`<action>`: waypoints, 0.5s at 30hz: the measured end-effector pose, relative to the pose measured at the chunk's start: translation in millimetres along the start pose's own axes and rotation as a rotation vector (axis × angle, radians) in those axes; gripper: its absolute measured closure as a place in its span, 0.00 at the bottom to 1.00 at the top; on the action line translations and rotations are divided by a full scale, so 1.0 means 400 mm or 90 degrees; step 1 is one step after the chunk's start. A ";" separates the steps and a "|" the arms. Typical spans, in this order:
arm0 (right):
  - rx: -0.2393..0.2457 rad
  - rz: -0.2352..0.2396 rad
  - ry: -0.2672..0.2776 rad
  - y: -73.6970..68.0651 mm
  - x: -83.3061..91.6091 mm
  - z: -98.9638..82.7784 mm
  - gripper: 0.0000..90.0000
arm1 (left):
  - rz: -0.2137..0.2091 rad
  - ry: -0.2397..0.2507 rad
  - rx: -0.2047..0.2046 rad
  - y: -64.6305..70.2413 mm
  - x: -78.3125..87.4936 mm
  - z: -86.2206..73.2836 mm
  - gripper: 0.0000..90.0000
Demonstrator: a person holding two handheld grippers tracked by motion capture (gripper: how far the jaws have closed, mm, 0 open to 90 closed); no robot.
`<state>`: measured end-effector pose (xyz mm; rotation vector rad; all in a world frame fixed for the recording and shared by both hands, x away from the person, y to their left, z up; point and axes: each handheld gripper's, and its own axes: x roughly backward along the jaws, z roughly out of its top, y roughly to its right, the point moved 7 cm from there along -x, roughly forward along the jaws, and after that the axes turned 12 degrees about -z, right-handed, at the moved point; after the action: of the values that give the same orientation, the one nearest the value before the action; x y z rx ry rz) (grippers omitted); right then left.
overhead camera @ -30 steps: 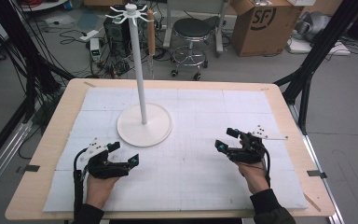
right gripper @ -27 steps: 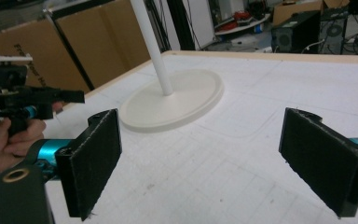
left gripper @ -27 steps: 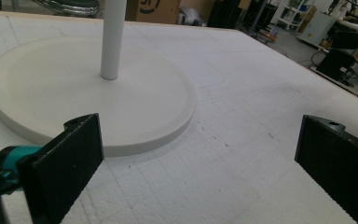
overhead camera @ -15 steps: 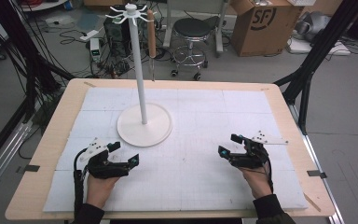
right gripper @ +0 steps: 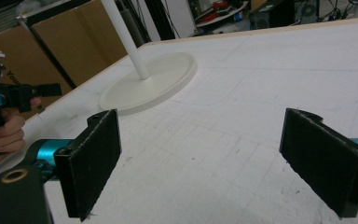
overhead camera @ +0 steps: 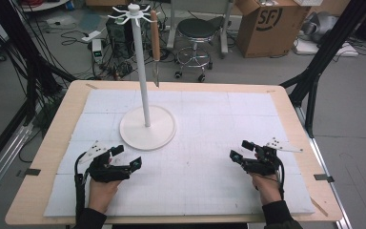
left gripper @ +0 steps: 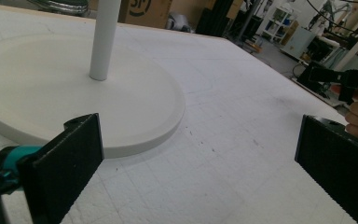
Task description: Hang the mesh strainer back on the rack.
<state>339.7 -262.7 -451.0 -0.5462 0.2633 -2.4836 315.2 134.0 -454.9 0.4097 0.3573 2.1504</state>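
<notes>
Both grippers, left (overhead camera: 126, 157) and right (overhead camera: 238, 150), gape empty on the white foam-covered tabletop (overhead camera: 209, 119); a white round-based hook stand (overhead camera: 147, 128) holding a wooden-handled knife (overhead camera: 155, 47) rises between and beyond them.

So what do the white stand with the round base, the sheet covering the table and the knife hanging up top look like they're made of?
White stand with round base: probably painted metal or plastic; smooth, matte, even colour.
White table sheet: likely foam board; grainy, pitted surface with seams between panels.
Hanging knife: handle looks wooden, being brown and rounded; the narrow grey blade is presumably metal, though too small to be sure.

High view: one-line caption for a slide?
Both open grippers, left and right, rest on the mat near the stand.
</notes>
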 end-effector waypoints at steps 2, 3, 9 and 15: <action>0.005 -0.002 0.001 0.000 0.000 -0.001 0.13 | -0.004 0.004 0.006 -0.001 0.000 0.000 0.02; 0.001 -0.002 0.001 -0.001 0.001 -0.001 0.13 | -0.006 0.005 0.010 -0.002 0.000 0.000 0.02; -0.030 0.008 0.009 0.008 0.004 0.000 0.13 | -0.008 0.011 0.016 -0.005 0.003 0.001 0.02; -0.039 0.004 -0.011 0.009 0.010 -0.012 0.13 | -0.008 0.014 0.018 -0.005 0.003 0.002 0.02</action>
<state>336.4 -267.7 -455.2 -0.5904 0.3351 -2.4713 316.4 136.3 -454.9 0.3992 0.4023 2.1406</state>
